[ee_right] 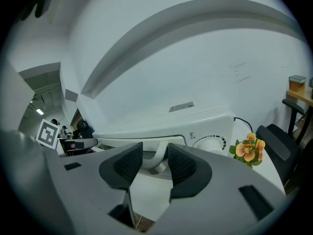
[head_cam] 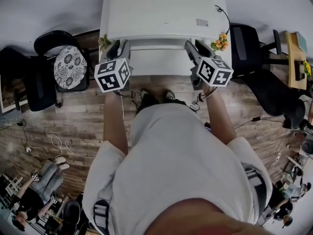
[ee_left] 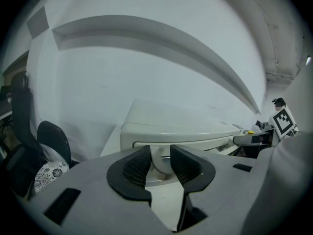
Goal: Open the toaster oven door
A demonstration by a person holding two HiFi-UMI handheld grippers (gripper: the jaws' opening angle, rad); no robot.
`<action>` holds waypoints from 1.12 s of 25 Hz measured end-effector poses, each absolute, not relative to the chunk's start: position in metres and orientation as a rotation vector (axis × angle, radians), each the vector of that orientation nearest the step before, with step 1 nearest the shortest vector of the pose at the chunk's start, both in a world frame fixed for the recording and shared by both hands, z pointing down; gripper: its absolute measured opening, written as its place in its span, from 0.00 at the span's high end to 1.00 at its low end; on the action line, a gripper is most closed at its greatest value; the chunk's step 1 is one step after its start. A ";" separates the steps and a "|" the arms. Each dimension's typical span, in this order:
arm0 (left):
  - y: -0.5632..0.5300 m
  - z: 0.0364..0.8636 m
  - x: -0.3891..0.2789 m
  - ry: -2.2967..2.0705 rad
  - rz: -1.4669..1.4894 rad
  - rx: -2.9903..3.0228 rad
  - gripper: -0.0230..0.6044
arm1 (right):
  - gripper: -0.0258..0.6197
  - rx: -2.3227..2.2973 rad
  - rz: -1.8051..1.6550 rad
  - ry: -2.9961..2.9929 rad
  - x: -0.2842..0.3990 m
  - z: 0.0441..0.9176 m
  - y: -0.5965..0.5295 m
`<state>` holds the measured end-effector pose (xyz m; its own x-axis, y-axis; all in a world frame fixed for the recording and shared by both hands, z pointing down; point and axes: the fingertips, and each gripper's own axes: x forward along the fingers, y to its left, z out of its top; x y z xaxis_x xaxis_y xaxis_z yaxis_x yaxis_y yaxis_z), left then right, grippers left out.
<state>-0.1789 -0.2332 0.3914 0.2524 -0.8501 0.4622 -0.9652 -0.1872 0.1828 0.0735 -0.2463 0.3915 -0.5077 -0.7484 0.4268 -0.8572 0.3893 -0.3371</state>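
White toaster oven (head_cam: 156,13) sat at top centre of the head view, on a small white table (head_cam: 161,65) against the wall. Its door (ee_right: 146,142) looked closed, upright against the body. The bar handle (head_cam: 159,44) ran across the top of the door.

Left gripper (head_cam: 120,47) was at the handle's left end. In the left gripper view the curved handle post filled the gap between the two black pads (ee_left: 136,168), so it was clasping the handle. Right gripper (head_cam: 194,45) was at the right end. The right gripper view showed the same: post between the pads, jaws clamped on it. Both grippers pointed slightly down at the oven front, with marker cubes (head_cam: 113,75) towards the person.

A dial (ee_right: 211,143) sat on the oven's front at the right of the door, a label (head_cam: 202,22) lay on the top, and a black cable (head_cam: 222,13) ran off at the right. Orange flowers (head_cam: 220,42) were just beside the oven's right corner.

Further out was a wood floor (head_cam: 73,131). A black chair with a patterned cushion (head_cam: 71,67) stood left of the table, and a black office chair (head_cam: 249,48) stood to the right. Another person (head_cam: 39,190) sat on the floor at lower left of the frame.
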 end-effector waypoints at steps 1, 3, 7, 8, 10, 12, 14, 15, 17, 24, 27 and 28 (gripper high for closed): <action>-0.232 0.392 -0.179 -1.653 0.359 2.099 0.74 | 0.71 1.433 0.778 -2.441 0.074 0.392 -0.245; -0.229 0.392 -0.179 -1.657 0.360 2.101 0.74 | 0.71 1.433 0.773 -2.440 0.074 0.392 -0.242; -0.228 0.393 -0.178 -1.660 0.365 2.104 0.74 | 0.71 1.435 0.768 -2.434 0.074 0.393 -0.241; -0.228 0.393 -0.178 -1.661 0.365 2.106 0.74 | 0.71 1.435 0.766 -2.434 0.074 0.393 -0.240; -0.226 0.394 -0.178 -1.663 0.365 2.108 0.74 | 0.71 1.436 0.763 -2.433 0.074 0.394 -0.239; -0.224 0.395 -0.178 -1.665 0.365 2.110 0.74 | 0.71 1.435 0.761 -2.431 0.074 0.395 -0.237; -0.222 0.396 -0.178 -1.664 0.367 2.112 0.74 | 0.71 1.435 0.758 -2.429 0.074 0.396 -0.235; -0.221 0.396 -0.178 -1.664 0.369 2.112 0.74 | 0.71 1.436 0.756 -2.427 0.074 0.396 -0.234; -0.220 0.396 -0.177 -1.664 0.370 2.112 0.74 | 0.71 1.436 0.752 -2.425 0.074 0.396 -0.233; -0.216 0.396 -0.178 -1.659 0.361 2.116 0.74 | 0.72 1.443 0.746 -2.419 0.074 0.397 -0.229; -0.216 0.397 -0.178 -1.659 0.361 2.115 0.74 | 0.72 1.444 0.747 -2.416 0.074 0.398 -0.229; -0.216 0.397 -0.178 -1.658 0.362 2.115 0.74 | 0.72 1.445 0.748 -2.416 0.074 0.398 -0.229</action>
